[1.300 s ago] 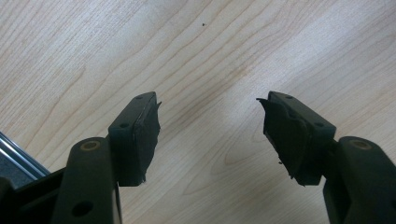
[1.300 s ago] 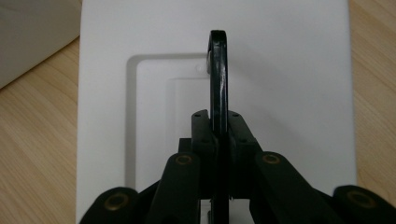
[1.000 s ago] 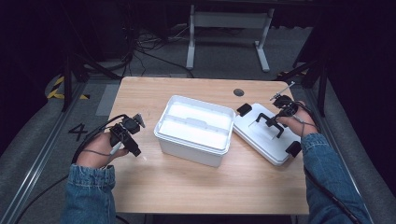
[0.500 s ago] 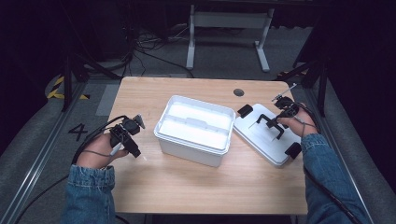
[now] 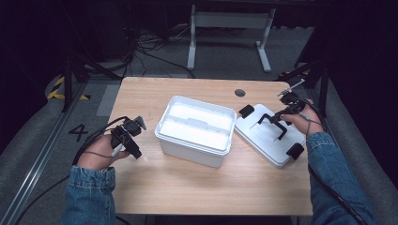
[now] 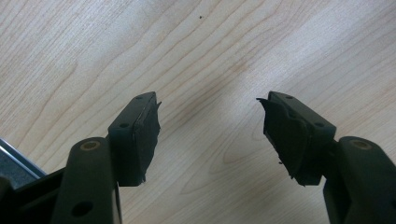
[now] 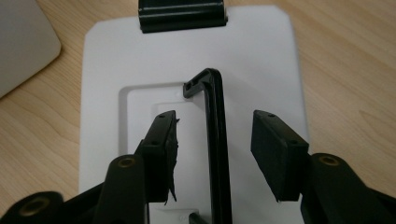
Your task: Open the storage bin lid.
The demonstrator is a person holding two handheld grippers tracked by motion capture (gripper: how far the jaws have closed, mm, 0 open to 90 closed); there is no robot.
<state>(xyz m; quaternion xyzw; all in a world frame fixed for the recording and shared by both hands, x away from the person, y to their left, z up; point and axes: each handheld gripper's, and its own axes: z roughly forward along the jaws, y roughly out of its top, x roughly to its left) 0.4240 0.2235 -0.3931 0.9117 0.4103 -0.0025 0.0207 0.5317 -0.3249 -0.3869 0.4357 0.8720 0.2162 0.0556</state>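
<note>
Lid [image 5: 272, 136] unmoved (right gripper [image 7: 212, 140] still astride).

The left hand [image 5: 96, 152] holds the left gripper [image 5: 136, 140] to the left of the box [image 5: 196, 129], well apart from it. Its jaws stand wide apart and point down at the bare table [image 6: 210, 56] — nothing is between them. The right hand [image 5: 300, 119] holds the right gripper [image 7: 212, 140] to the right of the box, jaws parted, one on each side of the black handle [image 7: 215, 140] — not touching it.
</note>
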